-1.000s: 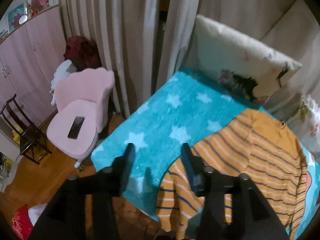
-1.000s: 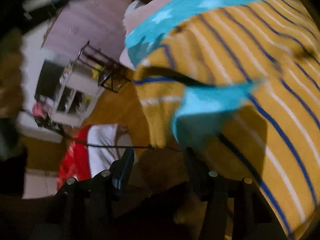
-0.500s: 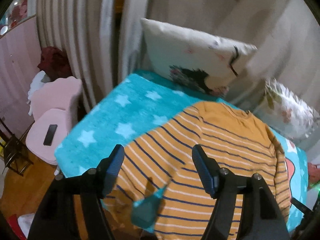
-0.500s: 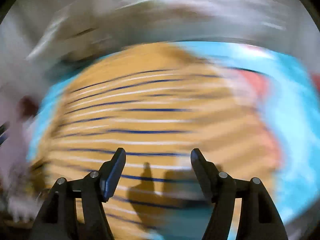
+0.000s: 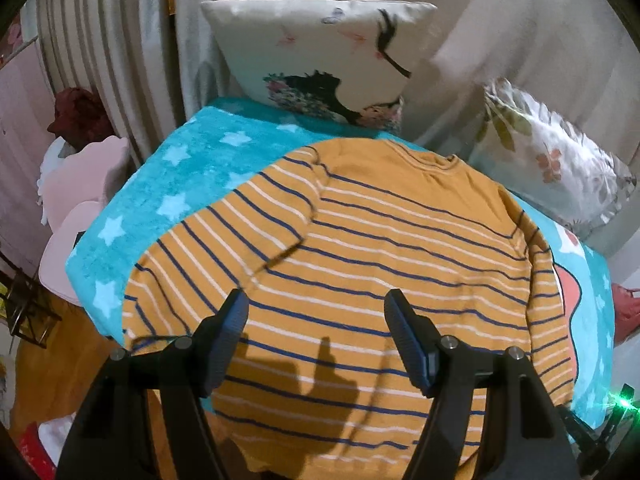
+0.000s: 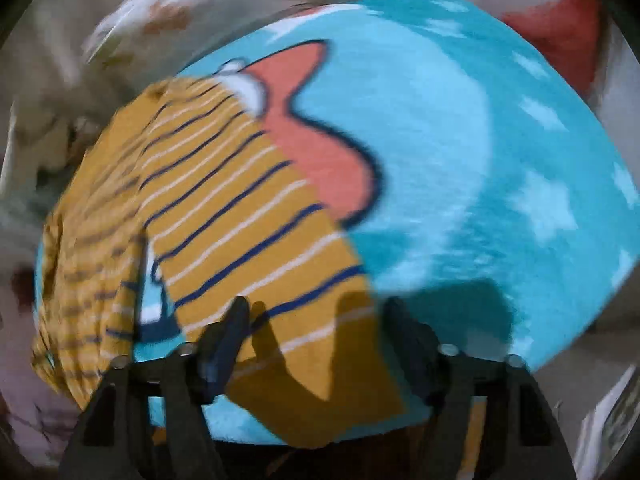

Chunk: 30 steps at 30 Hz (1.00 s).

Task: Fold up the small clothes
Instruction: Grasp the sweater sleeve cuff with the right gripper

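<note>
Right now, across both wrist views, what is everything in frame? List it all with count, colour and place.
Striped sweater: one, mustard with navy and white stripes, spread flat on the blanket, its lower hem over the near edge.
Blanket: one, turquoise with pale stars and a coral shape, covering the bed.
Pillows: two, a cream one with a dark print upright at the bed's head, a leaf-print one to its right.
Curtain: pale, striped, behind the bed on the left.
Chair: one, pink, left of the bed.
Dark red bundle: one, behind the chair.
Floor: wooden, lower left.
Left gripper: black, open, above the sweater's body.
Right gripper: black, open, over the sweater's right sleeve; that view is blurred.
</note>
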Available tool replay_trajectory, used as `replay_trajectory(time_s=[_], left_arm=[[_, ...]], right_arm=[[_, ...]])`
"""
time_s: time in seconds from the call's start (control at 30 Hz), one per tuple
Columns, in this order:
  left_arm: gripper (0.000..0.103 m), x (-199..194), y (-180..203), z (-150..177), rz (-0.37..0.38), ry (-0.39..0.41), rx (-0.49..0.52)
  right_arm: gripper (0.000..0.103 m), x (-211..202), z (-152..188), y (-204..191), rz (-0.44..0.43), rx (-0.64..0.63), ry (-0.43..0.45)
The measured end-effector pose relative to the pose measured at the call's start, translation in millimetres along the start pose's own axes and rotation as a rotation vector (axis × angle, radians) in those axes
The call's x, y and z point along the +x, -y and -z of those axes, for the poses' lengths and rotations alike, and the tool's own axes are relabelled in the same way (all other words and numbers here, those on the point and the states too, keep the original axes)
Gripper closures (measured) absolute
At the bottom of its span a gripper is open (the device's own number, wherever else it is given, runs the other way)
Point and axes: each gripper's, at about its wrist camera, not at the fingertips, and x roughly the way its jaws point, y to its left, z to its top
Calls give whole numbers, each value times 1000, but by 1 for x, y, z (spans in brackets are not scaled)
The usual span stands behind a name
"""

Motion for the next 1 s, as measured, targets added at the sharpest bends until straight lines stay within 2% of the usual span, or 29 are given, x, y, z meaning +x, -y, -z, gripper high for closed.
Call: replay_trajectory(time_s=[0.03,0.13,0.2,0.23,0.37,0.43,0.53,0.57,0.6,0.67,0.73,0.8,0.83,0.87,0.93,1.0], left_arm=[[33,-1,4,1,-3,3,5],[33,-3,15,4,-24,12,26],[33,-4,18,4,-37,19,25],[33,-4,18,5,-40,19,20],[33,-3,14,8,-51,11,-7],[33,0,10,11,-63,2,-12],[33,4,4,17,-88,-17,-20],[33,5,0,19,-96,-24,-24],[33,7,-3,21,-103,-31,-29],[33,8,-10,25,-114,-42,-41],[33,10,-16,29,-119,-54,-60],[33,12,-22,32,-117,-66,-83],[33,13,-24,33,-116,-69,-89],[33,13,-26,34,-114,-72,-95],[33,13,-28,36,-115,-75,-96],[33,12,-29,39,-116,-74,-92]], right_arm=[[93,4,0,-4,16,-40,-2],[93,-3,-2,-1,6,-74,0],[94,-18,-10,19,29,-73,32],[95,-28,-10,18,61,-73,48],[95,-56,-38,64,261,-61,135],[95,-63,-55,86,328,-25,153],[92,-60,-73,116,401,38,121],[88,-60,-75,122,421,62,114],[87,-64,-76,126,413,91,122],[80,-78,-72,123,342,121,161],[73,-83,-65,107,315,110,180],[72,-77,-55,67,186,52,167],[69,-62,-56,45,120,22,143],[64,-51,-47,18,3,-34,89],[62,-24,-24,-37,-240,-129,-69],[62,-6,-5,-82,-362,-197,-156]])
